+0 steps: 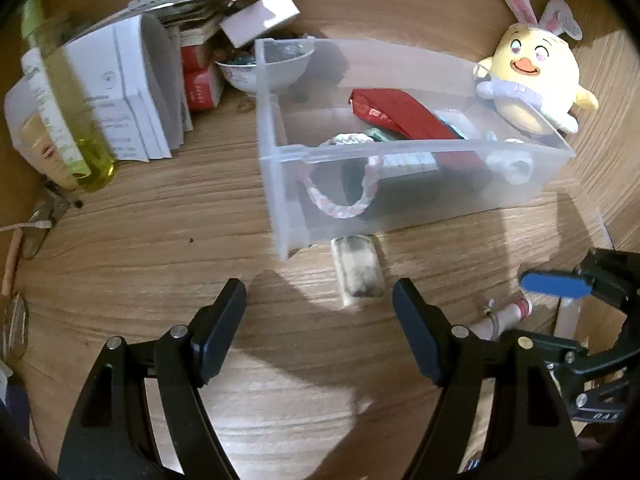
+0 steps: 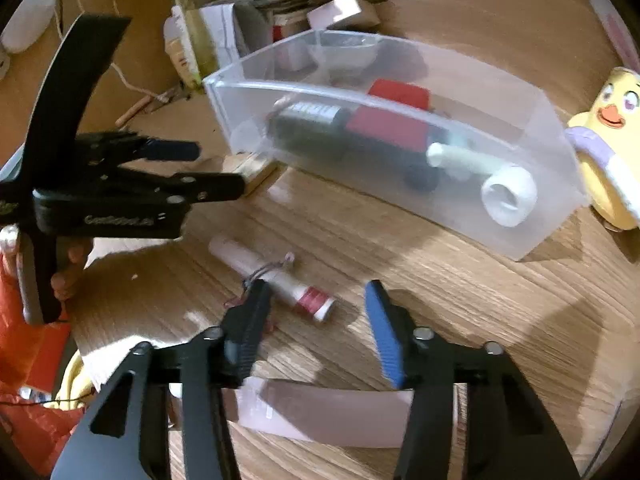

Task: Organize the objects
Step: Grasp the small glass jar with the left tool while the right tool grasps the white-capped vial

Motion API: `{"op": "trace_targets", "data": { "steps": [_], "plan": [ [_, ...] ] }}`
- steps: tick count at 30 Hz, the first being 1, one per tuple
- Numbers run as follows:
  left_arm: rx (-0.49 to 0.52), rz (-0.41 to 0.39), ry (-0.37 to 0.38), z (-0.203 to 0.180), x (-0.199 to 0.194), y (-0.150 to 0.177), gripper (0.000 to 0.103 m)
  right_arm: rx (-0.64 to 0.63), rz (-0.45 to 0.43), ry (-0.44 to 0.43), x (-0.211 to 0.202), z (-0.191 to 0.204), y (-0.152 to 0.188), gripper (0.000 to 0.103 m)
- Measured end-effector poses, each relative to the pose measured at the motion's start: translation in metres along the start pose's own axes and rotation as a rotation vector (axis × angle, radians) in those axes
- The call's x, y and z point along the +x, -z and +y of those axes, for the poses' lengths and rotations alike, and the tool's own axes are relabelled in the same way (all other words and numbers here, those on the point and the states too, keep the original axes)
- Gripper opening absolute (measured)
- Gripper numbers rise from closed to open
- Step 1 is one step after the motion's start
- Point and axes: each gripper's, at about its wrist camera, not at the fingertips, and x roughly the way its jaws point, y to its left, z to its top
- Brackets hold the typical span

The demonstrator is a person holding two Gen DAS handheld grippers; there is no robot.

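A clear plastic bin [image 1: 400, 148] [image 2: 532, 240] stands on the wooden table and holds a red packet [image 1: 400, 114], a pink-white rope [image 1: 340, 208], a black bottle [image 2: 308, 128] and a white tape roll [image 2: 508, 196]. A small pale block [image 1: 358, 270] lies just in front of the bin. My left gripper [image 1: 320, 320] is open and empty, just short of the block. My right gripper [image 2: 316, 320] is open and empty, above a pink tube [image 2: 276, 276] with a red-white end. A flat pink box [image 2: 324, 412] lies under the right gripper.
A yellow chick plush [image 1: 532, 80] [image 2: 608, 140] sits right of the bin. A white bowl [image 1: 268, 68], white boxes [image 1: 120, 88], red boxes [image 1: 200, 76] and a yellow-green bottle [image 1: 68, 112] crowd the far left. Glasses [image 1: 40, 224] lie at the left edge.
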Motion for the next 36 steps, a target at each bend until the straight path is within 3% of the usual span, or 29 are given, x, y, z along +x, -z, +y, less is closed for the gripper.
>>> {"op": "trace_targets", "data": {
  "steps": [6,9,14,17,36],
  "plan": [
    [0.006,0.008,-0.007,-0.005,0.010,-0.005,0.075,-0.047,0.001,0.018,0.002,0.006,-0.003,0.031],
    [0.004,-0.004,-0.009,-0.006,0.012,-0.006,0.069,-0.066,0.003,0.024,0.003,0.009,-0.007,0.031],
    [0.025,-0.028,-0.029,-0.012,0.012,-0.006,0.045,-0.106,-0.002,0.031,0.008,0.018,-0.009,0.031],
    [0.023,-0.040,-0.023,-0.010,0.010,-0.006,0.023,-0.109,-0.006,0.023,0.008,0.020,-0.009,0.019],
    [-0.048,-0.088,0.028,0.004,-0.028,0.012,0.023,-0.009,-0.109,0.057,-0.026,0.000,-0.013,0.014]
  ]
}}
